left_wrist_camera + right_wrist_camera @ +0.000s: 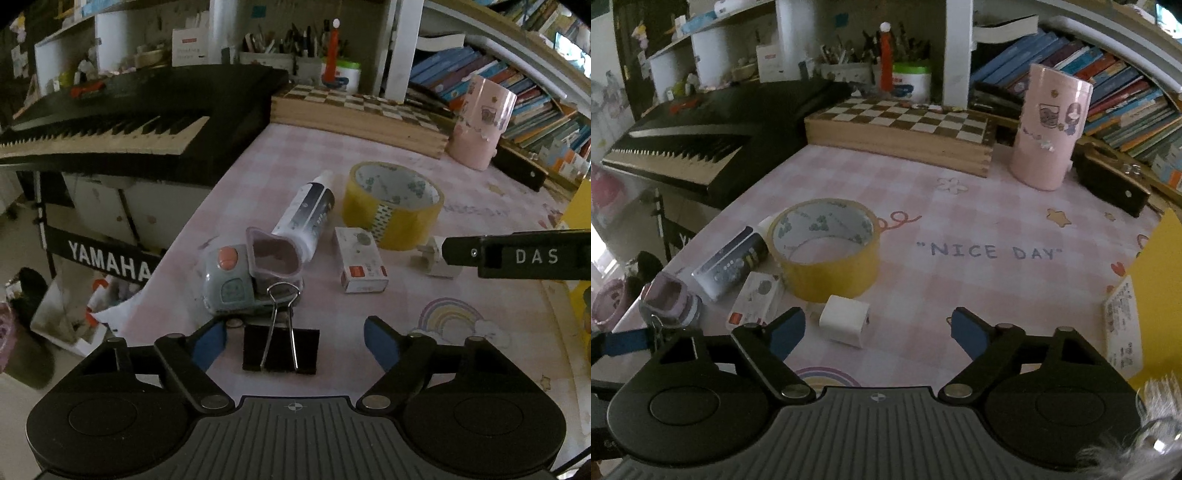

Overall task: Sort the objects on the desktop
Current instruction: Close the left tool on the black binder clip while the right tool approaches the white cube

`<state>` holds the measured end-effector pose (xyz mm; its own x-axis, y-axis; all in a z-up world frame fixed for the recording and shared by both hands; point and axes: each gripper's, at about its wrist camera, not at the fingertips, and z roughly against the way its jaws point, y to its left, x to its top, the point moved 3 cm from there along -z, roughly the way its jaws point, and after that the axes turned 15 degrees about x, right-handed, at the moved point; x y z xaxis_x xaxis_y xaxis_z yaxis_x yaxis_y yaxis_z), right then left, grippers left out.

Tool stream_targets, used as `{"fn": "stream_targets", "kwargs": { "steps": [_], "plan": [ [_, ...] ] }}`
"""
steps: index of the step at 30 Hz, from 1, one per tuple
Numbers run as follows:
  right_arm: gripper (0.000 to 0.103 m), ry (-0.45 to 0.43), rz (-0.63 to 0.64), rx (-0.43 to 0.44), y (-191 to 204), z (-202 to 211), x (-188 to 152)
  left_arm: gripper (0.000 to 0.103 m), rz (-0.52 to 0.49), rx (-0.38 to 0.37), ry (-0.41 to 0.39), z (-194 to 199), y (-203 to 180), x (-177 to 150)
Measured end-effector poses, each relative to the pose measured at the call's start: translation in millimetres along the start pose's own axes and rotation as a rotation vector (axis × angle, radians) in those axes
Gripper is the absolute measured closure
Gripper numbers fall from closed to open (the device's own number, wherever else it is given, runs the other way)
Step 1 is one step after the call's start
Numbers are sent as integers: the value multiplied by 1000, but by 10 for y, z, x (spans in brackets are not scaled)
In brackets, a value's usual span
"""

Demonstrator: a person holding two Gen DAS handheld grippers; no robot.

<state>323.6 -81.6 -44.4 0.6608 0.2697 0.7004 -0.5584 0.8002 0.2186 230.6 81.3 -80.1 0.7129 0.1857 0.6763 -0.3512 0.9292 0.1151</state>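
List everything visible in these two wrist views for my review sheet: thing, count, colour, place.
binder clip: 1, black with wire handles, on the mat between the left gripper's fingers, untouched
sharpener: 1, grey-blue with orange button, behind the clip
tube: 1, white and black, lying beside the tape
tape: 1 roll, yellow, mid-mat
small box: 1, white with red mark, in front of the tape
white cube: 1, ahead of the right gripper, nearer its left finger
pink cup: 1, upright at the mat's far side
chessboard: 1, wooden, behind the mat
keyboard: 1, black, far left
mat: 1, pink check
left gripper: open
right gripper: open
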Motion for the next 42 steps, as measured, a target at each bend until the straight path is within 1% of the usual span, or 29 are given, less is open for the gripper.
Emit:
{"fn": "stream_targets", "kwargs": {
  "steps": [1, 3, 6, 11, 16, 22, 30, 31, 33, 38, 42],
  "plan": [
    [17, 3, 2, 2, -2, -14, -1, 24, -1, 7, -1, -2, 0, 3],
    [17, 7, 5, 7, -5, -29, -3, 33, -6, 27, -5, -1, 4, 9],
    [17, 14, 8, 11, -5, -56, -7, 44, -2, 52, -11, 2, 31, 15],
    [17, 21, 18, 22, 23, -83, -11, 51, -1, 66, -10, 4, 53, 22],
    [17, 20, 27, 32, 49, -84, -7, 52, 8, 61, -3, 32, 70, 2],
    [17, 39, 14, 35, 36, -116, -37, 52, 11, 64, 0, 59, 90, -27],
    [24, 54, 13, 43, 32, -152, -60, 52, 13, 67, -2, 66, 106, -43],
    [25, 56, 16, 44, 36, -159, -59, 52, 12, 67, -4, 67, 107, -46],
    [26, 57, 22, 45, 40, -175, -55, 61, 3, 65, -9, 72, 101, -46],
    [27, 62, 28, 45, 45, -227, -52, 61, -1, 68, -12, 79, 101, -49],
    [31, 75, 18, 43, 27, -294, -62, 62, 19, 70, -6, 88, 140, -56]
  ]
}}
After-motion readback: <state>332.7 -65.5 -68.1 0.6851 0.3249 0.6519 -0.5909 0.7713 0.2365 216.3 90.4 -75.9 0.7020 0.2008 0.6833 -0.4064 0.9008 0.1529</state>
